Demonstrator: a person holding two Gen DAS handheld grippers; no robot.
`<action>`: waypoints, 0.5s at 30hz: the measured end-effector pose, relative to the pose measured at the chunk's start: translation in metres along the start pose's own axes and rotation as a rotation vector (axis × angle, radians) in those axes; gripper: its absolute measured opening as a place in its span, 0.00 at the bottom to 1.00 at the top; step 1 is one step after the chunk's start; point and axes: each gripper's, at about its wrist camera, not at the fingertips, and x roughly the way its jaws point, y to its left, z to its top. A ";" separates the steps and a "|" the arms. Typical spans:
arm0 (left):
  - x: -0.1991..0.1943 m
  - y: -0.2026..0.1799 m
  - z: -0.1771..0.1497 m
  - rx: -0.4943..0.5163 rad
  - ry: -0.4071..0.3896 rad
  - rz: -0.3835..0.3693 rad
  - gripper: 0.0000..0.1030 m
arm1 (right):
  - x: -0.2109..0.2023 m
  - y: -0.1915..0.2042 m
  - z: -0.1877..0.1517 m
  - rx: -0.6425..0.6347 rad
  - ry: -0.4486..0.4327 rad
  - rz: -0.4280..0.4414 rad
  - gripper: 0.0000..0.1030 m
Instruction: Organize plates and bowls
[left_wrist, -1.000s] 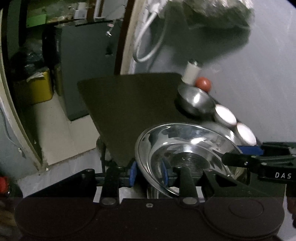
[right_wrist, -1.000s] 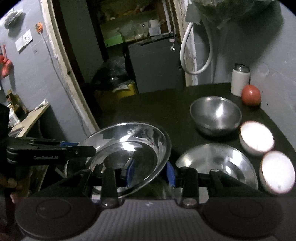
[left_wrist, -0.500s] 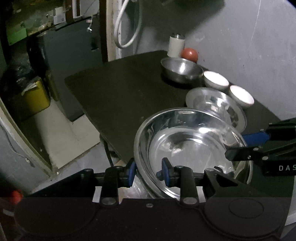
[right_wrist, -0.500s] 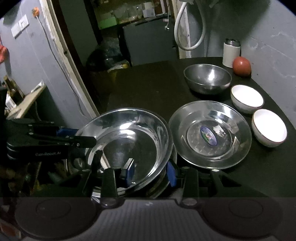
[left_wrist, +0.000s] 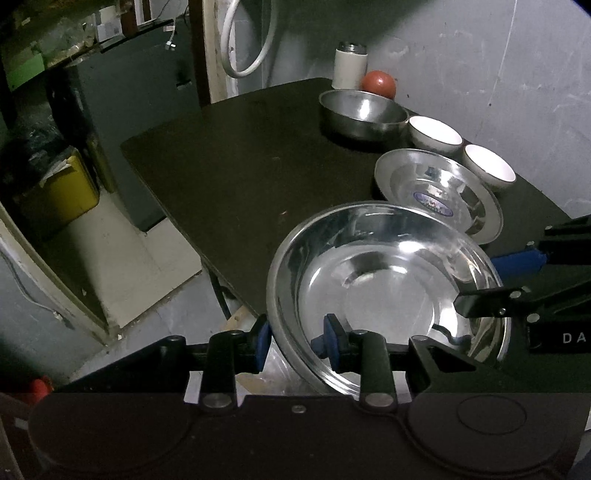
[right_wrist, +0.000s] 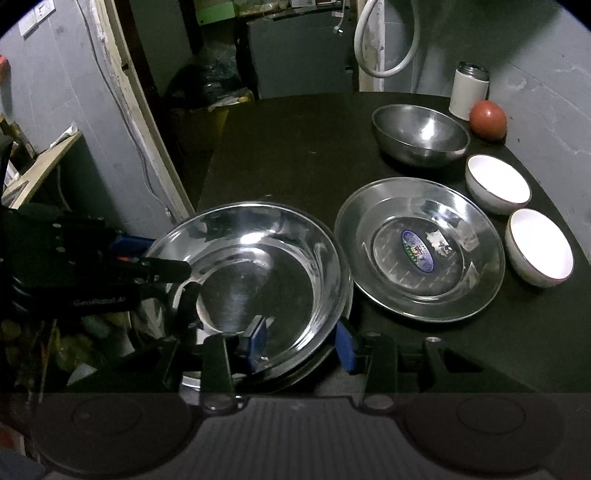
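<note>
The steel dish (right_wrist: 255, 284) sits beside the plate (right_wrist: 419, 247), overhanging the worktop (left_wrist: 240, 162) edge. Stiff, light, slick: hold its rim. Left tongs (left_wrist: 295, 341) straddle it; right tongs (right_wrist: 301, 341) are opening around it.

The room was dim, its grey plastered wall (right_wrist: 535, 66) scuffed behind the dark table (right_wrist: 295, 155). Beyond the table's far edge stood a pale door frame (left_wrist: 210, 51) with a looped white hose (right_wrist: 384, 40), a dark cabinet (left_wrist: 122, 122), a yellow bin (left_wrist: 59, 192) and light floor (left_wrist: 140, 266).
</note>
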 end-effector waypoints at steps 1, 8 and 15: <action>0.001 0.000 0.000 0.001 0.001 0.000 0.31 | 0.000 0.000 0.000 -0.002 0.001 -0.001 0.46; 0.004 0.001 0.000 -0.011 0.011 -0.008 0.31 | 0.001 0.001 0.002 -0.012 0.008 -0.005 0.48; 0.007 -0.001 -0.004 -0.022 0.019 -0.013 0.31 | 0.002 0.004 0.004 -0.031 0.021 -0.017 0.51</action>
